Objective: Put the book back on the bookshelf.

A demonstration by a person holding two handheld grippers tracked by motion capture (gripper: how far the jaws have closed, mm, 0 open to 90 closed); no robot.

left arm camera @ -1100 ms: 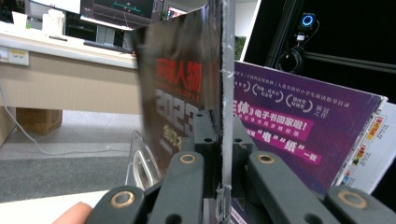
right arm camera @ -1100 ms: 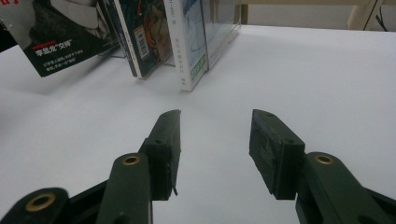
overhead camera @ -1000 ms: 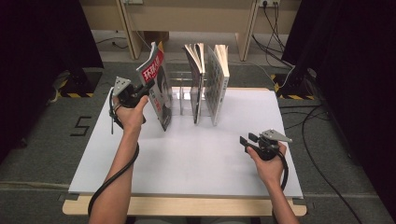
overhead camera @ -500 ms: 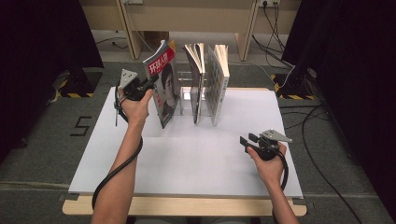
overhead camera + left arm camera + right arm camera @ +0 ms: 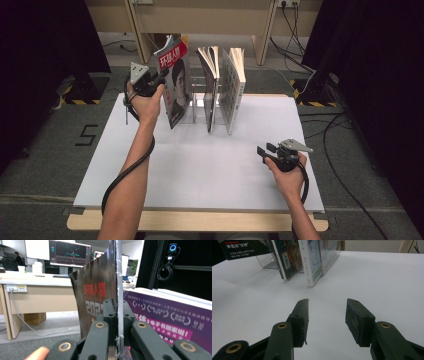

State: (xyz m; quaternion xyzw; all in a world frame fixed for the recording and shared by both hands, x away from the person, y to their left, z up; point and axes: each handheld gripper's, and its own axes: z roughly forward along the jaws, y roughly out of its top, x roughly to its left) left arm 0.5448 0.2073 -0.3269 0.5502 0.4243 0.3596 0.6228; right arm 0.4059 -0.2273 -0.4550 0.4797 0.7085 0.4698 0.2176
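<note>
High view: left hand-held gripper point(image 5: 161, 76) clamps the magazine point(image 5: 175, 85) upright; right hand-held gripper point(image 5: 263, 149) gapes above the worktop point(image 5: 200, 165).

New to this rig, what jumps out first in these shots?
The left gripper, shut on a red-topped magazine, holds it tilted at the left end of a clear rack at the table's far side. Two books stand in the rack beside it. The right gripper hangs open, near right.

even overhead light brightens the white bench point(image 5: 200, 170); dark edges surround it; soft shadows, slight blur, near tool parts unfocused.
</note>
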